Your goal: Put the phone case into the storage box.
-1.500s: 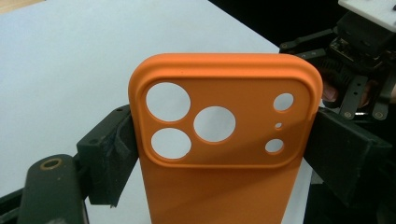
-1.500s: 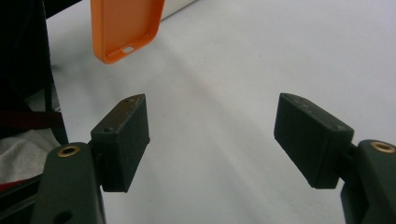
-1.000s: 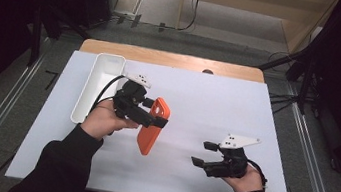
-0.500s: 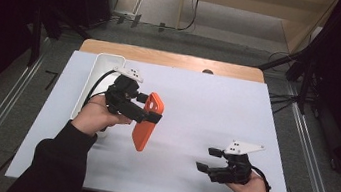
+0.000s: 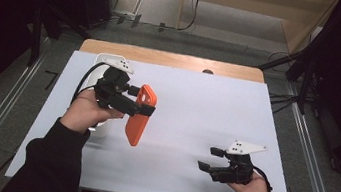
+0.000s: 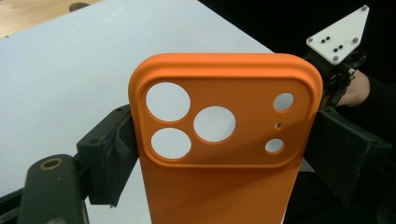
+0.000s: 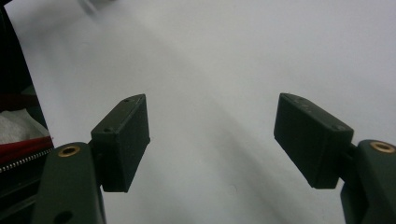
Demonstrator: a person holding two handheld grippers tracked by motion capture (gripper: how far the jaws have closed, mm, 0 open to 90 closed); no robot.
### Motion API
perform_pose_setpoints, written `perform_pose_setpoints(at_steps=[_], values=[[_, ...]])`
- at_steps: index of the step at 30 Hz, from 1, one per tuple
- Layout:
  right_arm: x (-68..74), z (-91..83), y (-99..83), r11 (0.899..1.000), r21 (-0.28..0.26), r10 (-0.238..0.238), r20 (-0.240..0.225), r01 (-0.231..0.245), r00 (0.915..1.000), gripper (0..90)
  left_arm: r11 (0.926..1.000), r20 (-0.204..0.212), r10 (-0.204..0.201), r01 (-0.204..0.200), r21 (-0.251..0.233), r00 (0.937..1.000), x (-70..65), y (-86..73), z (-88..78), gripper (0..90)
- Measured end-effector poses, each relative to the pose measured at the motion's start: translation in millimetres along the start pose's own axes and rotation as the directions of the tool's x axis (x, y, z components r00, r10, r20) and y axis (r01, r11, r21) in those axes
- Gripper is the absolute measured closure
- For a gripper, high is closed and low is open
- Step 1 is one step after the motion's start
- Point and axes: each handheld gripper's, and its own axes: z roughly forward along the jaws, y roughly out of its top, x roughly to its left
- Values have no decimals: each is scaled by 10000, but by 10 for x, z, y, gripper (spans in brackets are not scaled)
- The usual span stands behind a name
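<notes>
An orange phone case with camera cutouts hangs upright above the white table sheet, left of middle. My left gripper is shut on its upper part. In the left gripper view the two black pads clamp the long edges of the case, just below the cutouts. My right gripper rests low near the front right of the sheet, pointing left. Its jaws stand wide open with only bare sheet between them.
A white tray lies at the sheet's left edge, mostly behind my left hand. A strip of wooden tabletop runs along the far edge. The right hand's gripper plate shows behind the case.
My left gripper has carried the orange case leftward and a little up, over the tray side. The right gripper has hardly shifted.
</notes>
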Motion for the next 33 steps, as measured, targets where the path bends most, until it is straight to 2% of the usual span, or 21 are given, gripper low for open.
perform_pose_setpoints(at_steps=[8, 14, 17, 25, 28, 33], values=[[9, 14, 1, 9999, 126, 33, -74, -32, 10000, 253, 9998, -333, -198, 196, -63, 9992, 25, 18, -157, 161], [6, 17, 0, 9999, 140, 69, -53, -69, 10000, 253, 9995, -563, -160, 145, -269, 9983, 34, 20, -271, 162], [1, 6, 0, 9999, 82, 144, -73, -143, 9999, 253, 9988, -704, -266, 235, -437, 9972, 45, 19, -336, 162], [13, 12, 4, 9998, 121, 128, -115, -127, 9999, 253, 9961, -1141, -596, 517, -712, 9917, 115, 1, -497, 162], [17, 16, 6, 9999, 134, 91, -104, -90, 9999, 253, 9941, -1180, -743, 641, -876, 9902, 139, -9, -550, 161], [19, 23, 9, 10000, 77, -14, -163, 15, 9999, 253, 9921, -1400, -821, 676, -1054, 9867, 179, -25, -626, 162]])
